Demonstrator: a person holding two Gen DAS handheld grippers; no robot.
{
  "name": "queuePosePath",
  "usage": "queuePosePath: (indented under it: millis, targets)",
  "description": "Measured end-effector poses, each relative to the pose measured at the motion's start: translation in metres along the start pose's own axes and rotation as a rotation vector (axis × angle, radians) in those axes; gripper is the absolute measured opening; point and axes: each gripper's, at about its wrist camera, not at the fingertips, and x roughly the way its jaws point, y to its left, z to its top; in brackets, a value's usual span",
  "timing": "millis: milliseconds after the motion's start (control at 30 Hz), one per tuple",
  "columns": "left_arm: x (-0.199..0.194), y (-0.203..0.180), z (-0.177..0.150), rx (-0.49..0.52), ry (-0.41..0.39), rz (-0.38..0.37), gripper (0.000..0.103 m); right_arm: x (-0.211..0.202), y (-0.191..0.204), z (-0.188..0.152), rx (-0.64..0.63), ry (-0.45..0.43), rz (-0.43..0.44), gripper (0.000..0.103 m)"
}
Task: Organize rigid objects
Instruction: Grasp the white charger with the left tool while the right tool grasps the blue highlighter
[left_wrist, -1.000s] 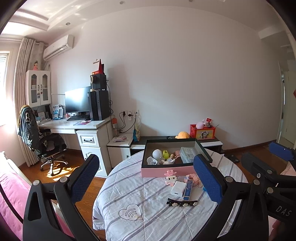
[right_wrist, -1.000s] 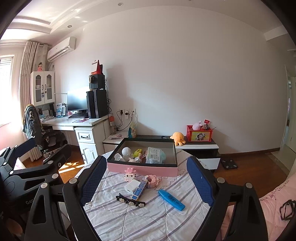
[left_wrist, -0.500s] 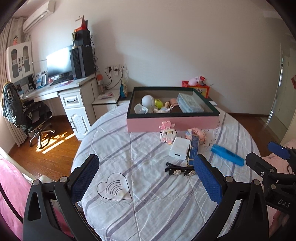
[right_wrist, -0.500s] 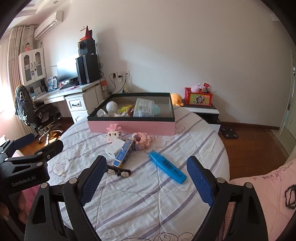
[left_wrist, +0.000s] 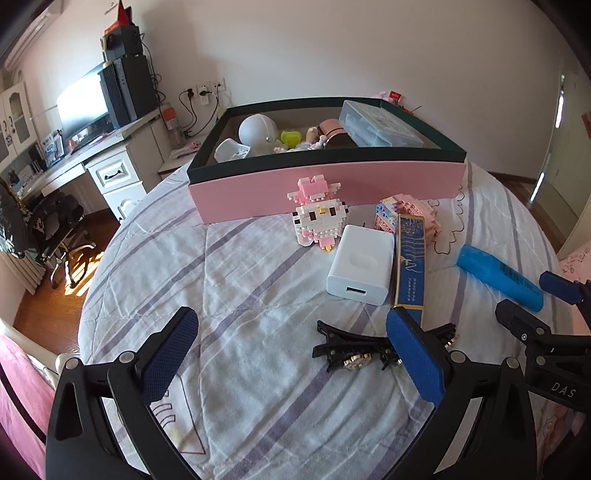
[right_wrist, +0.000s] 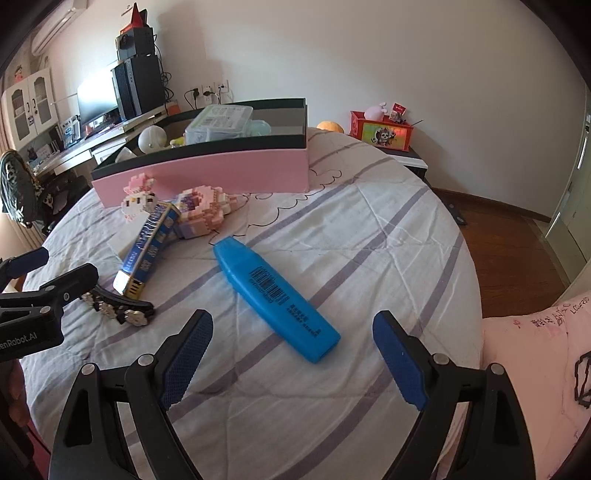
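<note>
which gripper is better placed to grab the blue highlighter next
Right. The blue highlighter lies just ahead of the open right gripper, nearly between its fingers. The left gripper is over the black hair clip, with the highlighter off to its side.

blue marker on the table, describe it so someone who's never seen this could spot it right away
Start at the pink box on the round table. In front of it, apart from the toy cluster, lies the blue marker: the only plain bright-blue thing, long, black print along its side.
</note>
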Motion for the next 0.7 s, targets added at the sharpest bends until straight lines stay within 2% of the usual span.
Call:
queuePosePath:
  millis: [100, 233, 367, 500, 633, 700]
  targets:
    - [0.010, 0.002, 0.006, -0.006, 0.003, 0.030, 0.103, 0.011, 0.000, 0.007, -0.025, 0.007, -0.005, 0.090]
    - [0.026, 0.000, 0.013, 0.000, 0.056, -0.006, 0.103, 0.015, 0.000, 0.017, -0.058, 0.015, 0.033, 0.090]
    - [0.028, -0.015, 0.017, 0.056, 0.053, -0.017, 0.103, 0.018, 0.001, 0.018, -0.085, 0.024, 0.054, 0.088]
    - [0.029, -0.026, 0.022, 0.086, 0.043, -0.024, 0.103, 0.017, -0.005, 0.017, -0.085, 0.004, 0.072, 0.074]
    - [0.042, -0.036, 0.033, 0.084, 0.063, -0.026, 0.103, 0.019, -0.005, 0.019, -0.089, -0.002, 0.075, 0.070]
    - [0.048, -0.041, 0.038, 0.088, 0.070, -0.040, 0.099, 0.020, -0.005, 0.020, -0.093, -0.002, 0.074, 0.068]
